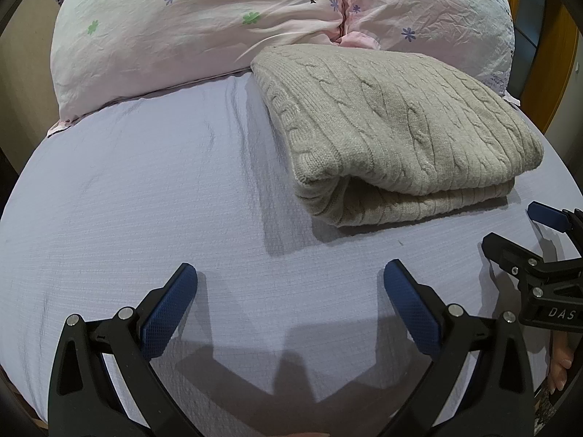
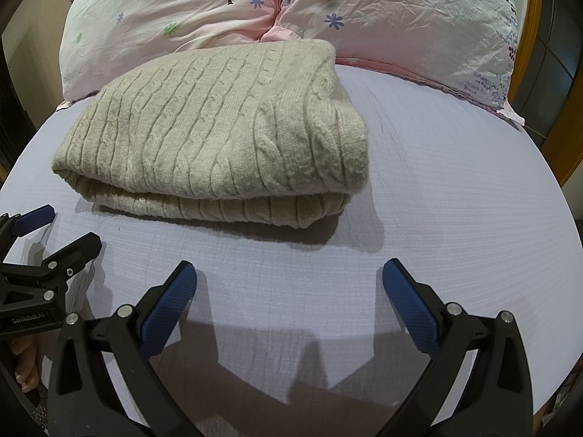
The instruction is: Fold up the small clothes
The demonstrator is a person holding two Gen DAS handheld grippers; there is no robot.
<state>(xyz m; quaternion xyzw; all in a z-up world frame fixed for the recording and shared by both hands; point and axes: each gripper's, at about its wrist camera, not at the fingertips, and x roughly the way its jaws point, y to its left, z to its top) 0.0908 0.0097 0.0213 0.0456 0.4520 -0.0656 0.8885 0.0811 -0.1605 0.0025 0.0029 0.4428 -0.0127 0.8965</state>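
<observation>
We've got a beige cable-knit sweater (image 1: 397, 127) lying folded into a thick rectangle on the lavender bedsheet (image 1: 127, 200), w/ its far edge right up against two floral pillows (image 1: 189, 29) at the head of the bed. From the left wrist view it sits ahead and to the right; from the right wrist view, same sweater (image 2: 218, 134) sits ahead and to the left, so it's roughly between our two tools but further up the bed. The fold shows as two stacked layers along the near edge, top layer bulging a bit over the bottom one. Our left gripper (image 1: 290, 275) is spread wide, blue pads apart, nothing between them, hovering over bare sheet short of the sweater. Our right gripper (image 2: 289, 275) is the same: released, fingers splayed, nothing held, over bare sheet (image 2: 455, 200) near the sweater's front edge. Each tool shows up in the other's cam: the right one (image 1: 524, 240) at the right edge of the left view, the left one (image 2: 54, 233) at the left edge of the right view, both w/ jaws apart. Pillows (image 2: 400, 18) are pale pink w/ small flowers and a tree print. Shadows of both grippers fall on the sheet below the fingers.
</observation>
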